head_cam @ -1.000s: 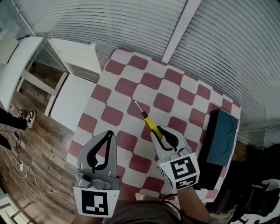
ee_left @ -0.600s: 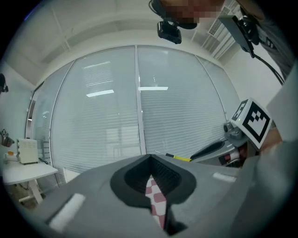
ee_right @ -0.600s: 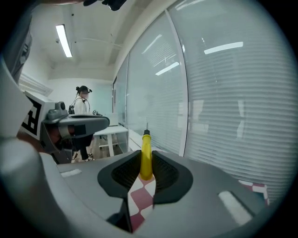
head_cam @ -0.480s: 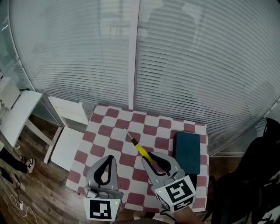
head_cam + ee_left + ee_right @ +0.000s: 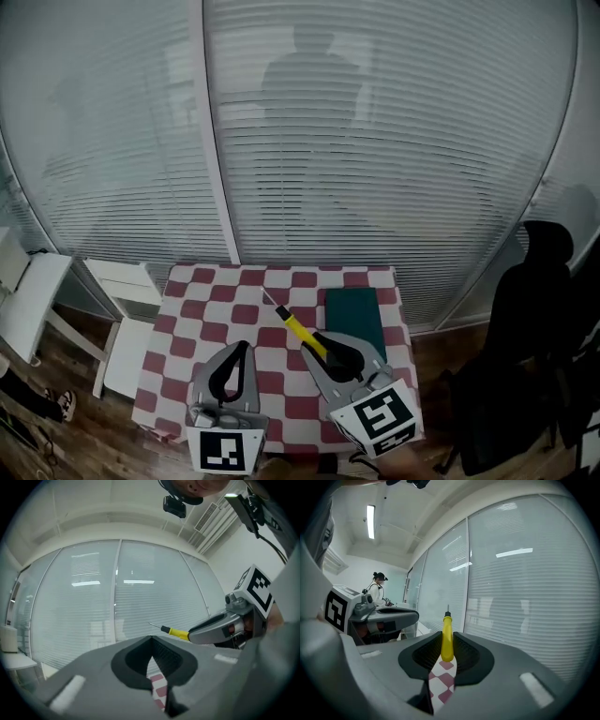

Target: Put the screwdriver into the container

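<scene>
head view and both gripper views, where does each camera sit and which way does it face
Head view: on the person's head, looking forward and down at the table and blinds; shows the left gripper and the right gripper holding the screwdriver.
Left gripper view: on the left gripper, facing along its shut jaws toward the blinds; the right gripper shows at right.
Right gripper view: on the right gripper, facing along jaws clamped on the screwdriver; the left gripper shows at left.
Shared: all three show the screwdriver.
</scene>
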### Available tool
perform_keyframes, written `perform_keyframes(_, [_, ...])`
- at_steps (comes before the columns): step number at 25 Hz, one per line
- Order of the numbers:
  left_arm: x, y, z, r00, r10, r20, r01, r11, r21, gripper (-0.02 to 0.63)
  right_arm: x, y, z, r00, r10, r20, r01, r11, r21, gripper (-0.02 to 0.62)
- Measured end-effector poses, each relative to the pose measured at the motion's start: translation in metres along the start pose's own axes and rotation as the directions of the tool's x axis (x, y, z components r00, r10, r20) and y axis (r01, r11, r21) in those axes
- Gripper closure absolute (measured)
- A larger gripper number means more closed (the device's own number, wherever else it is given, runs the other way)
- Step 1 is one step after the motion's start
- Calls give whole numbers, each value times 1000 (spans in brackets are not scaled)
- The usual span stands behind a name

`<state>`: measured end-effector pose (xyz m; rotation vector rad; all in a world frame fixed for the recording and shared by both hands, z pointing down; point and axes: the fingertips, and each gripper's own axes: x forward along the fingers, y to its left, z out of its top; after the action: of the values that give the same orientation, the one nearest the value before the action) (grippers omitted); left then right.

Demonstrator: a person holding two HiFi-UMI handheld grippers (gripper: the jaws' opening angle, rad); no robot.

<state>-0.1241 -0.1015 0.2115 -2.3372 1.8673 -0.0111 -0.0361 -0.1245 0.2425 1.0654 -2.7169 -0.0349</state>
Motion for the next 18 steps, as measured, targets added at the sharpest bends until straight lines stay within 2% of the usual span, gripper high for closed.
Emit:
perform_keyframes(6, [9, -42, 8, 997, -77, 2, 77, 997, 9, 606, -34, -27, -15, 998, -67, -22, 68, 997, 32, 498])
perform_keyframes(9, [13, -62, 15, 992, -117, 48, 116, 993, 15, 604, -50, -39, -29, 994, -102, -38, 103, 994, 25, 497])
perform_keyframes(18, [20, -112, 4, 982, -190, -19, 190, 981, 29, 604, -91, -62, -97, 976, -147, -160, 158, 986, 60, 498])
